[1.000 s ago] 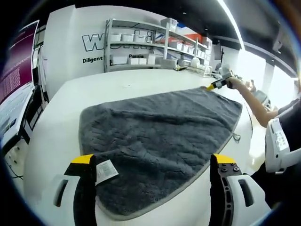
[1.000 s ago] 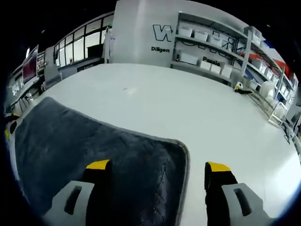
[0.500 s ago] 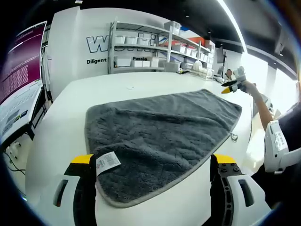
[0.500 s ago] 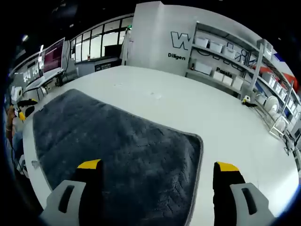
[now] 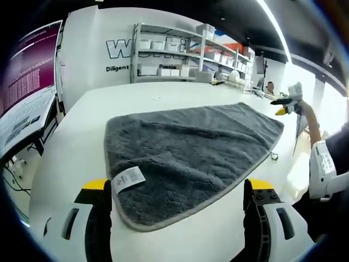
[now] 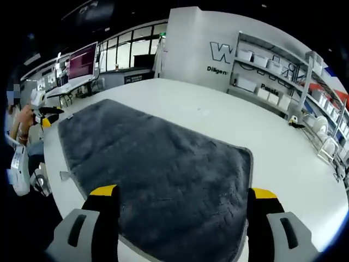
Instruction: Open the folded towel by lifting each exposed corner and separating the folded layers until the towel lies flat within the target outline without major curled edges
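Observation:
A dark grey towel [image 5: 191,150] with a paler hem lies spread flat on the white table [image 5: 82,142]. A white care label [image 5: 128,178] sits at its near corner in the left gripper view. My left gripper [image 5: 177,188] is open above that corner, holding nothing. The other gripper [image 5: 286,103] appears at the far right, lifted off the towel in a person's hand. In the right gripper view the towel [image 6: 163,169] stretches away to the left. My right gripper [image 6: 185,194] is open above its near edge, and the left gripper [image 6: 46,114] shows at far left.
Shelving with white bins [image 5: 180,54] stands behind the table against a lettered wall [image 6: 229,57]. A monitor [image 5: 27,93] is at the left. The person's arm [image 5: 322,164] is at the right. Bare white table [image 6: 272,136] lies beyond the towel.
Both grippers have drawn back and up from the towel. The right gripper, which sat at the far corner, is now lifted away from it. The towel stays flat.

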A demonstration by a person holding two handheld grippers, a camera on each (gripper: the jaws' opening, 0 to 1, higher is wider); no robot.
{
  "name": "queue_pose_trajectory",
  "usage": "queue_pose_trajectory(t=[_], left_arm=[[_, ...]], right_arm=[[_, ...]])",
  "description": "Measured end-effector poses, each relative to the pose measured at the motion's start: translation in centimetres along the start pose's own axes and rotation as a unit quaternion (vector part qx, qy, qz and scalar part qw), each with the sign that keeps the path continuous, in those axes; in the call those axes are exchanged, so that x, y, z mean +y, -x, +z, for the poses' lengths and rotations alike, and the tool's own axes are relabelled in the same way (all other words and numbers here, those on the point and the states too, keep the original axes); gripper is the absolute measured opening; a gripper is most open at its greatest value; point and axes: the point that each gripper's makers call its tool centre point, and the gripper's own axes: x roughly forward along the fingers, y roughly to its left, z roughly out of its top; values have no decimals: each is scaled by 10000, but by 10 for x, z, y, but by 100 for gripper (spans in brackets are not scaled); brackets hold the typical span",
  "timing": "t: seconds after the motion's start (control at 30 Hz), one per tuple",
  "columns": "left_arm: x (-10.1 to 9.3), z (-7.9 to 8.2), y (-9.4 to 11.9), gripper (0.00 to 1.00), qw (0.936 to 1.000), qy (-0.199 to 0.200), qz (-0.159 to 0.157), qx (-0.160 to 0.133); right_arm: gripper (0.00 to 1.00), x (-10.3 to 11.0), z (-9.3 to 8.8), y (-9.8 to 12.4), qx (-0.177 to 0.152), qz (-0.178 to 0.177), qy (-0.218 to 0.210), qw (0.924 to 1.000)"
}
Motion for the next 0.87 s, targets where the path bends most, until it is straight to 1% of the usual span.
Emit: queue_pose_trajectory(t=[0.13, 0.23, 0.4, 0.57, 0.77, 0.87], left_arm=[[-3, -2, -1, 99, 10000, -4, -23, 9], [-4, -3, -2, 99, 10000, -5, -42, 25], [-3, -6, -4, 99, 10000, 35, -42, 35], [-5, -9, -7, 99, 9999, 51, -73, 79], [-4, -5, -7, 99, 9998, 58, -157, 54], [-4, -4, -8, 99, 9998, 50, -169, 55]], right_arm=[[99, 12, -8, 0, 83, 42, 111, 9999], [99, 24, -13, -2, 110, 159, 136, 9997], [99, 35, -19, 0, 134, 228, 208, 9994], [99, 38, -20, 3, 116, 233, 238, 9994], [99, 40, -26, 3, 183, 215, 232, 9993], [99, 38, -25, 4, 155, 212, 174, 9995]])
